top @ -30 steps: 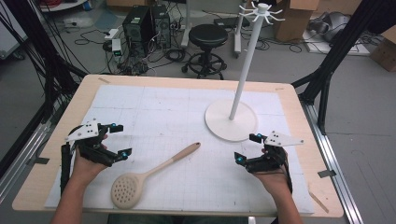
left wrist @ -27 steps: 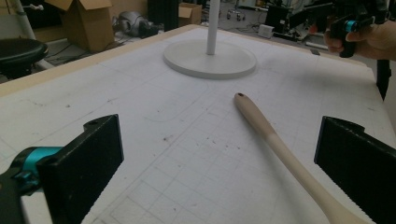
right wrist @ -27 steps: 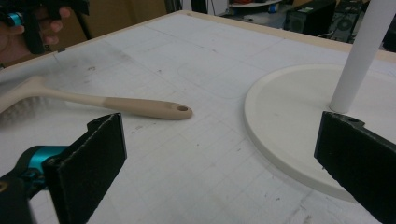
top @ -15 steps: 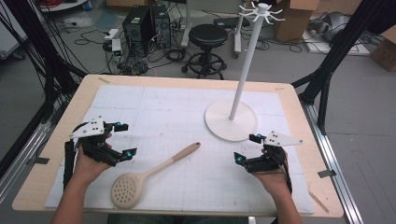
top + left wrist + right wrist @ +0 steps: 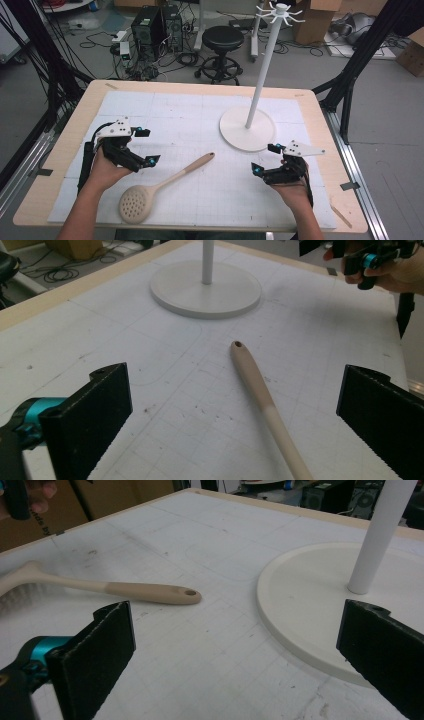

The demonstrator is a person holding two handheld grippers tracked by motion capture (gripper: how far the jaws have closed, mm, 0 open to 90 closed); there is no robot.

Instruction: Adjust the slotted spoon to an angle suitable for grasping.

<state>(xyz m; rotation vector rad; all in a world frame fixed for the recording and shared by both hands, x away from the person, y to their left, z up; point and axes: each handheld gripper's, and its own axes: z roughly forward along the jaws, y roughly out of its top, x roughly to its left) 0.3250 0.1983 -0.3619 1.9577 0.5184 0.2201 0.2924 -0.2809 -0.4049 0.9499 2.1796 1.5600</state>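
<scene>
Lying flat on the white mat (image 5: pixel 165 107), the slotted spoon (image 5: pixel 161 187) sits between your hands, handle angled toward the white stand (image 5: pixel 248 127). Your left gripper (image 5: pixel 145 146) and right gripper (image 5: pixel 264 158) are both spread wide, holding nothing, each near the spoon without touching it.

Left gripper (image 5: pixel 148 146): has drifted a little farther up the table and toward the pale wooden slotted spoon's (image 5: pixel 165 184) handle, jaws wide apart.
Left forearm: stretched farther forward.
</scene>
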